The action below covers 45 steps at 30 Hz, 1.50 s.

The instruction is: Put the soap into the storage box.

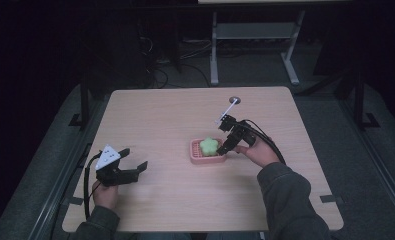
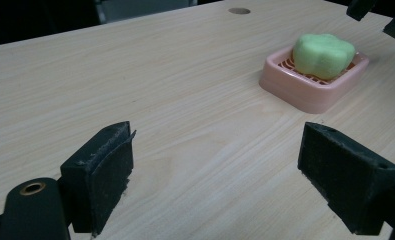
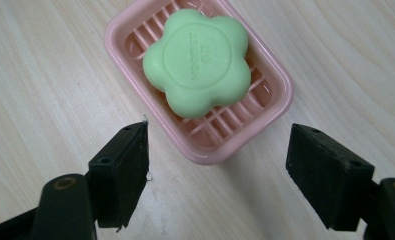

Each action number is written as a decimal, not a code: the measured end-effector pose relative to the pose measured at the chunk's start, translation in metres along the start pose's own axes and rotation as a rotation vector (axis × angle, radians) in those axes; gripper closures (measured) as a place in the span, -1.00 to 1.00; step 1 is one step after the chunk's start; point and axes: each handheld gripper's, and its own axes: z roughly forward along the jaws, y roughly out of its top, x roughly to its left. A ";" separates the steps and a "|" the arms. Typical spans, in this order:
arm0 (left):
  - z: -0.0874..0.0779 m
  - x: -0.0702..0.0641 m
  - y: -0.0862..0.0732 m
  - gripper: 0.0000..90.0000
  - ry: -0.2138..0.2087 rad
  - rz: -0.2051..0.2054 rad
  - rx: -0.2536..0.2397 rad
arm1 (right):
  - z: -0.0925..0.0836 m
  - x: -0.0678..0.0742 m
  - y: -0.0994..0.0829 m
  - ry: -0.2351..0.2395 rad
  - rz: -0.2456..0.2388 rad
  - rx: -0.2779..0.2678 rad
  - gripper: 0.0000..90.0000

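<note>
One flower-shaped green soap [image 3: 197, 61] is lying flat, stamped face up, in one pink dish [image 3: 272, 113] running diagonally, with the right gripper [image 3: 217, 172] and left gripper [image 2: 217, 177] both gaping wide, holding nothing.

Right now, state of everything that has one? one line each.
green soap: lying flat in the dish, stamped face up, not gripped.
pink soap dish: upright on the table, soap inside it.
right tool: open, jaws apart just short of the dish's near end, touching nothing.
left tool: open, empty, low over bare wood well away from the dish.
</note>
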 end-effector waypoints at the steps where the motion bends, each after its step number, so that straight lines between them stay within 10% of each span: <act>1: 0.000 0.000 0.000 -0.69 0.000 0.001 0.001 | 0.000 0.000 -0.001 -0.001 0.000 -0.002 -0.45; 45: 0.001 -0.001 0.000 -0.69 -0.003 0.001 0.009 | -0.006 -0.007 -0.049 0.023 0.056 -0.012 -0.45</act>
